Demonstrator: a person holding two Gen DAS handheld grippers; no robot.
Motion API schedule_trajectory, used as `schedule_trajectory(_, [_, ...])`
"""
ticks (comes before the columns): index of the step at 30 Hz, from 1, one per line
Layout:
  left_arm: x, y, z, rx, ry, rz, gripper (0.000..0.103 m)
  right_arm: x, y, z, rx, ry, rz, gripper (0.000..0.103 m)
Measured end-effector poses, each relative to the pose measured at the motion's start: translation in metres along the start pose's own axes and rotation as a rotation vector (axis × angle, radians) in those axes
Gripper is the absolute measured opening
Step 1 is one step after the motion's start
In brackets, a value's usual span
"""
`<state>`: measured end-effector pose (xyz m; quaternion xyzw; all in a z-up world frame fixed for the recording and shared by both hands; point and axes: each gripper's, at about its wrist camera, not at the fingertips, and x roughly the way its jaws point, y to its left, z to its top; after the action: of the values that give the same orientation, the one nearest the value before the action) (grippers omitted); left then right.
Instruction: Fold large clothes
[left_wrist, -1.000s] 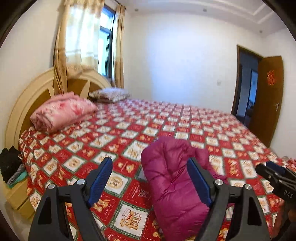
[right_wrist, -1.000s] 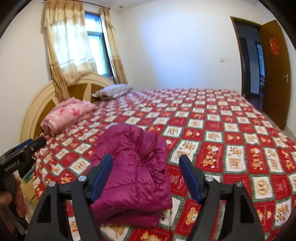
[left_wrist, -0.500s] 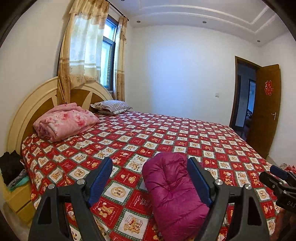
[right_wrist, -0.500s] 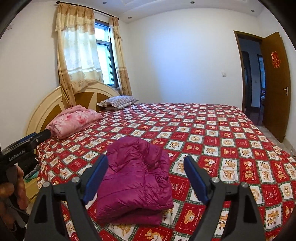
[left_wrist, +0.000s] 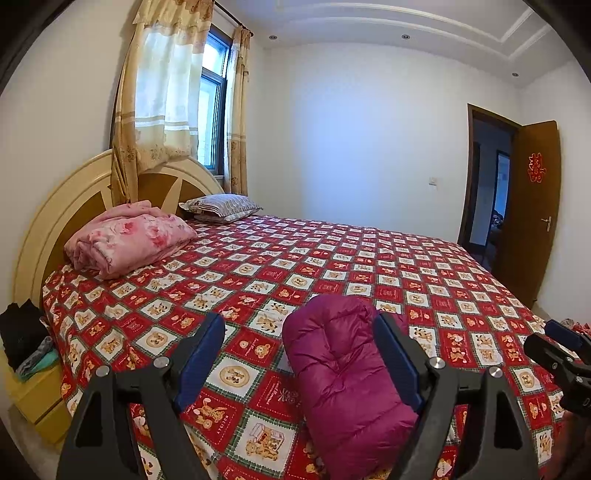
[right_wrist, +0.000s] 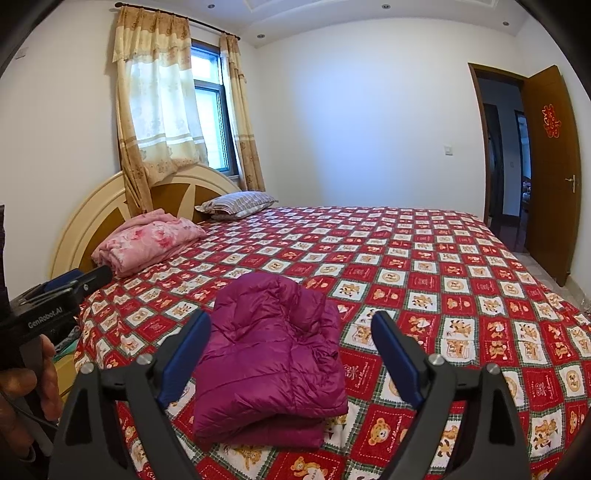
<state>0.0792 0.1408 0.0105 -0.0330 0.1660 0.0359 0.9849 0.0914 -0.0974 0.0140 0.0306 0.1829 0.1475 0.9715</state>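
Jacket (right_wrist: 273, 354), magenta puffer, is lying folded in a compact stack on the bed (right_wrist: 443, 266) near its front edge, on the red bear-print cover. Left gripper (left_wrist: 299, 354) is hovering with jaws standing wide, gripping nothing. Right gripper (right_wrist: 291, 350) is hanging over the jacket, jaws opening, the bundle showing between them but clear of the pads. Pink blanket (left_wrist: 129, 236) and striped pillow (left_wrist: 221, 206) are sitting by the headboard.
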Motion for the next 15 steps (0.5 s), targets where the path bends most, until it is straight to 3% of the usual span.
schedule_trajectory(15, [0.0049, 0.0023, -0.0043, -0.002, 0.023, -0.001, 0.083, 0.0000, 0.0038, 0.0013, -0.003, 0.005, 0.006, 0.091])
